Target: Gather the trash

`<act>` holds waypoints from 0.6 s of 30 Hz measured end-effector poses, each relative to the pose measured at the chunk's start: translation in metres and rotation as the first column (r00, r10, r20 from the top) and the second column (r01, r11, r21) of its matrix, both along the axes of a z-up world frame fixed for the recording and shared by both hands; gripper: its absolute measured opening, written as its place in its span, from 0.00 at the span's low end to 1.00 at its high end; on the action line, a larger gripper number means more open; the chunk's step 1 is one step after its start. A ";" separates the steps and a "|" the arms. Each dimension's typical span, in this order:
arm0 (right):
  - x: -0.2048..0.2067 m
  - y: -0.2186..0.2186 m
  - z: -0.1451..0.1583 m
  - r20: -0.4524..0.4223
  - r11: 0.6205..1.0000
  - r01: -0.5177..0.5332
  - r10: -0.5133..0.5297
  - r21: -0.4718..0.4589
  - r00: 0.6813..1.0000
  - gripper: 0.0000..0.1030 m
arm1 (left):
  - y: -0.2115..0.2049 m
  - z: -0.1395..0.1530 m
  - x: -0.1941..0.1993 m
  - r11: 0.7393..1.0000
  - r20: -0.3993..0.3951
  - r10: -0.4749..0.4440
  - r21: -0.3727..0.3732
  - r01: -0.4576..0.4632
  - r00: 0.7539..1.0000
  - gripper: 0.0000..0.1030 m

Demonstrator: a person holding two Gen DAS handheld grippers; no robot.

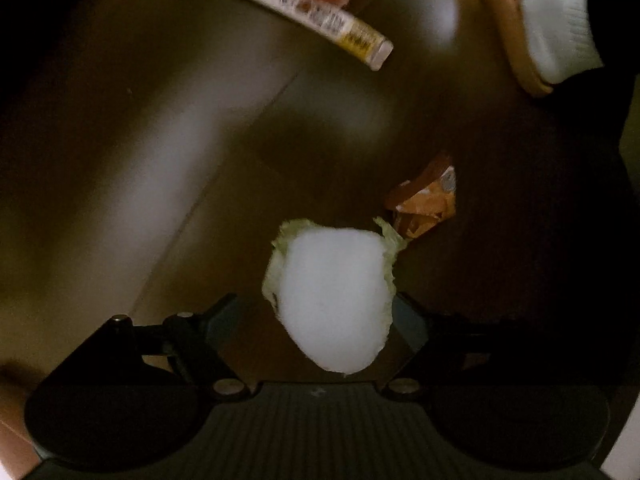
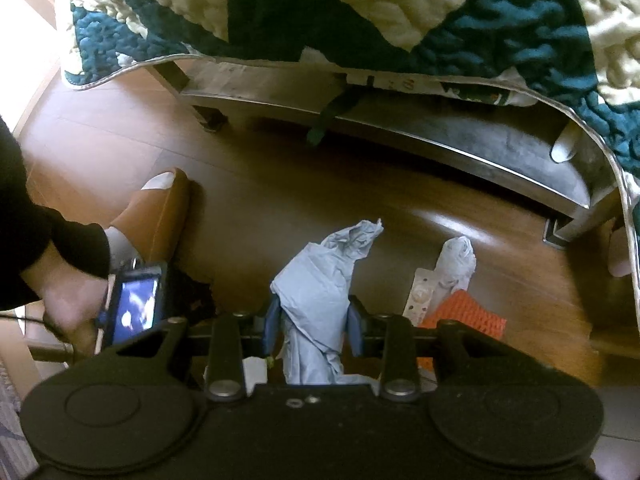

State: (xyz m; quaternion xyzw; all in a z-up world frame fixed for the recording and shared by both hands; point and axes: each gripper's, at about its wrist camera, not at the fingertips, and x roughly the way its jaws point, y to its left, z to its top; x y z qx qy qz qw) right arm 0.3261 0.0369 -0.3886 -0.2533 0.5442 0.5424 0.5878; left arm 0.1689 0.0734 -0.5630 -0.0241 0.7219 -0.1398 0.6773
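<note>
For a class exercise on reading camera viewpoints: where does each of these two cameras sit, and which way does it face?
Left wrist: on the left gripper, facing steeply down at the dark floor; a white wad lies between its open fingers; a socked foot in a slipper shows.
Right wrist: on the right gripper, looking down and forward toward the bed frame; its fingers clamp blue paper; a hand shows.
Shared: the slipper, the orange netting and the white packet.
</note>
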 end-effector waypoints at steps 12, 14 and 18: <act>0.013 -0.005 -0.001 0.002 0.999 0.049 -0.049 0.004 0.999 0.32 | -0.036 -0.017 -0.003 0.997 -0.015 0.010 0.073 -0.009 1.000 0.82; 0.012 -0.005 -0.001 0.004 0.999 0.049 -0.049 0.003 0.999 0.32 | -0.042 -0.018 -0.003 0.995 -0.005 0.000 0.095 0.000 1.000 0.82; 0.012 -0.004 -0.002 0.013 0.999 0.047 -0.047 0.003 0.999 0.32 | -0.049 -0.017 -0.004 0.991 0.010 -0.004 0.132 0.003 1.000 0.75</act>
